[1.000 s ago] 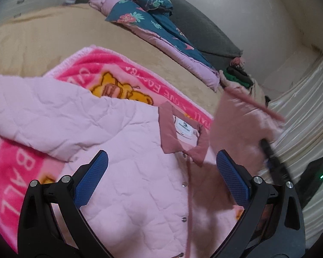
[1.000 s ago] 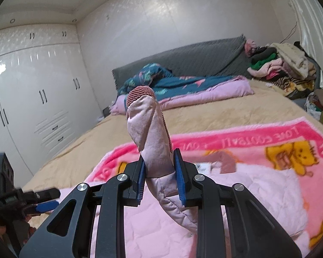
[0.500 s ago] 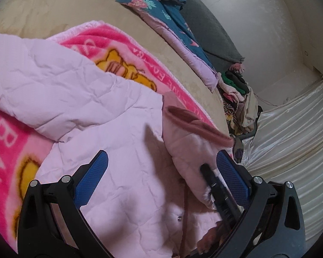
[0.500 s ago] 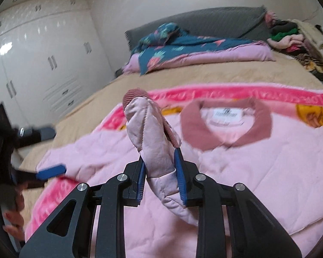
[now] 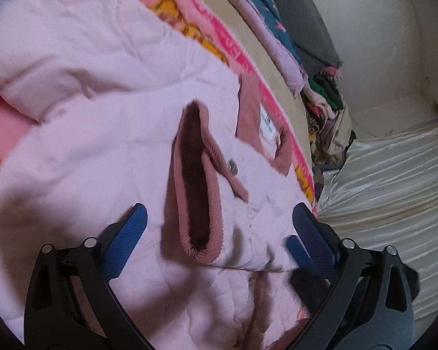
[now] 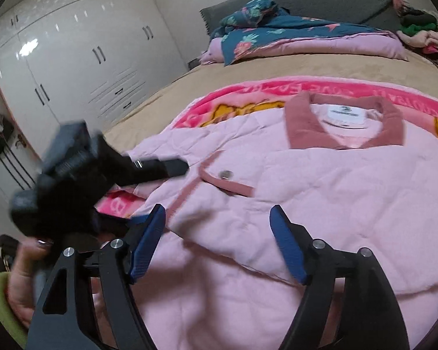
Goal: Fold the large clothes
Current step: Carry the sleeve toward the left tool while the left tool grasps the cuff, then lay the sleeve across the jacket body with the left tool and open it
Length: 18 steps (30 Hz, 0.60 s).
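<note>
My right gripper (image 6: 216,243) is opening, empty, to leave the sleeve (image 5: 195,183) across the jacket (image 6: 321,204) below the collar (image 6: 344,128); my left gripper (image 5: 216,230), empty, is closing around the cuff.

Black angular frames with silver screws and blue textured pads on both the left gripper (image 5: 216,221) and right gripper (image 6: 216,239). Green sleeve (image 6: 3,306) at the hand (image 6: 23,274); dark polish on the nails.

Right tongs (image 6: 216,245) opening, pads bare; left tongs (image 5: 219,233) closing, gripping nothing
</note>
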{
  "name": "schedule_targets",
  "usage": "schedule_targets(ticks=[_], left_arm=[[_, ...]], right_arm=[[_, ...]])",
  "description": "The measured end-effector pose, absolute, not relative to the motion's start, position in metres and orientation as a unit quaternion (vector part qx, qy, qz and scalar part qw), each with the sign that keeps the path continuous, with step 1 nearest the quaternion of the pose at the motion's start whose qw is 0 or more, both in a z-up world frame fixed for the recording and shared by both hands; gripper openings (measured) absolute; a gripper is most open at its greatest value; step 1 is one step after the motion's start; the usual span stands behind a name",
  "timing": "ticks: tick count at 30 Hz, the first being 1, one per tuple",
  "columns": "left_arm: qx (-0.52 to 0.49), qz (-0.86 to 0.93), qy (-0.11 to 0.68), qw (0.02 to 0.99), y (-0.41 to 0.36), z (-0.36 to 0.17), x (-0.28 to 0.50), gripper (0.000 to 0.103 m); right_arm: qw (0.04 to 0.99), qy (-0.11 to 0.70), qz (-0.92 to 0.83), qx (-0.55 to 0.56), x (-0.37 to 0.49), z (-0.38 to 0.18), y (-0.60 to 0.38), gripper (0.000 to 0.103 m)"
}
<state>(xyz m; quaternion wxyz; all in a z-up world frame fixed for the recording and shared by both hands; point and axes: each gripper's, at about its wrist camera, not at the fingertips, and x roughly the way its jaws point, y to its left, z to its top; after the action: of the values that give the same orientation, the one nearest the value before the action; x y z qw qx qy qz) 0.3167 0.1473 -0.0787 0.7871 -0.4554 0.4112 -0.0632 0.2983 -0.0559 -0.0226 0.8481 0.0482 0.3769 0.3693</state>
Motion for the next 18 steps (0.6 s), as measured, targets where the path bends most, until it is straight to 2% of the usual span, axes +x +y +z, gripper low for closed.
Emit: schedule_targets(ticks=[2,4,5,6,8,11,15,18], left_arm=[[-0.444,-0.060,0.420,0.789,0.140,-0.082,0.320,0.076],[-0.421,-0.059,0.427,0.798,0.130,-0.083,0.326,0.061],[-0.407,-0.057,0.430,0.804,0.125,-0.082,0.328,0.044],[-0.376,-0.044,0.436,0.816,0.117,-0.079,0.330,0.032],[-0.317,-0.032,0.432,0.844,0.105,-0.069,0.333,0.021],[-0.276,-0.034,0.409,0.869,0.100,-0.047,0.336,0.014],[-0.233,-0.027,0.368,0.899,0.104,-0.010,0.341,0.013],[-0.215,-0.012,0.372,0.903,0.111,-0.013,0.349,0.013]], right_arm=[[0.859,0.374,0.345,0.045,0.301,-0.021,-0.078,0.073],[0.869,0.375,0.320,0.048,0.305,-0.020,-0.100,0.073],[0.874,0.376,0.304,0.054,0.308,-0.021,-0.116,0.073],[0.877,0.378,0.291,0.059,0.311,-0.021,-0.128,0.073],[0.886,0.380,0.255,0.073,0.319,-0.023,-0.158,0.073],[0.897,0.379,0.207,0.092,0.329,-0.025,-0.200,0.073],[0.909,0.375,0.156,0.095,0.344,-0.027,-0.236,0.073],[0.906,0.389,0.134,0.098,0.355,-0.036,-0.248,0.073]])
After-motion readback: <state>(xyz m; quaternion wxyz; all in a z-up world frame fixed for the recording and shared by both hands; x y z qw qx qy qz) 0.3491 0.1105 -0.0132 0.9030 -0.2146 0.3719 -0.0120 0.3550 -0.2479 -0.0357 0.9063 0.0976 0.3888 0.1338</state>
